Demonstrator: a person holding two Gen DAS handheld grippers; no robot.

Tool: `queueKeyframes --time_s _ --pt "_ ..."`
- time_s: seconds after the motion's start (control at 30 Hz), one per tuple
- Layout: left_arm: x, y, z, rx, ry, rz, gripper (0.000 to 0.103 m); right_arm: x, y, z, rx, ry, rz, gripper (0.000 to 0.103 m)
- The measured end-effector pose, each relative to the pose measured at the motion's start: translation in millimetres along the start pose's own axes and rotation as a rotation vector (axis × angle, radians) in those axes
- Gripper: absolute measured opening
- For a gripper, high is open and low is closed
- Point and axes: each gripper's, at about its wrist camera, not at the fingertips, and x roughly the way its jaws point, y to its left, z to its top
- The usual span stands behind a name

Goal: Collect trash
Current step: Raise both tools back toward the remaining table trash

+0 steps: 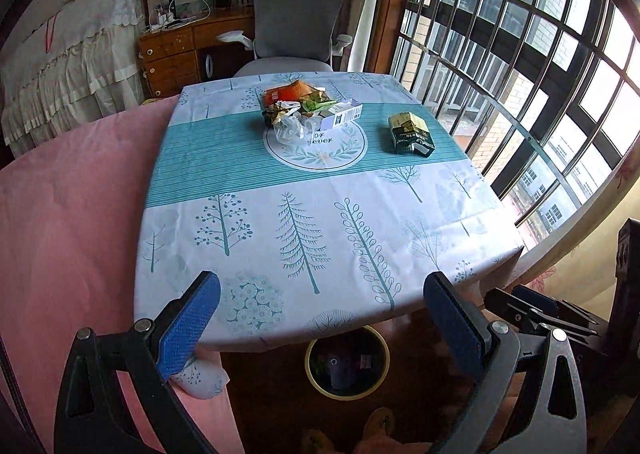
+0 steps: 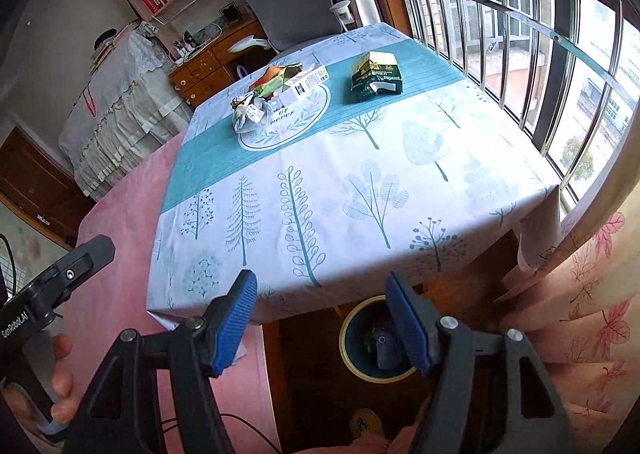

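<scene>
Trash (image 1: pixel 308 108) and carton (image 1: pixel 410 133) left on table (image 1: pixel 304 238); some in bin (image 1: pixel 347 366) already; both jaws spread, empty

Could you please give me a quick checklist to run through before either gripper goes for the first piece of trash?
1. Left gripper open and holding nothing: ok.
2. Right gripper open and holding nothing: ok.
3. Trash pile lies in plain view on the table, nothing covering it: ok.
4. Green packet lies apart from the pile, free to grasp alone: ok.
5. Bin on the floor by the table's near edge, mouth uncovered: ok.
6. Room left in the bin: cannot tell; some items already lie inside.
</scene>
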Motion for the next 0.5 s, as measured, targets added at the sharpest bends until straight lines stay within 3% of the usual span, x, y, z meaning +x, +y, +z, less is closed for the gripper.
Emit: queueKeyframes --time_s 0.17,0.5 --pt "-3 9 19 0.012 -0.012 -0.004 0.101 -6 15 23 -0.020 -0.047 0.012 0.067" --pt "11 27 64 -0.070 -0.021 0.018 0.101 11 43 90 -0.093 -0.035 0.061 0.067"
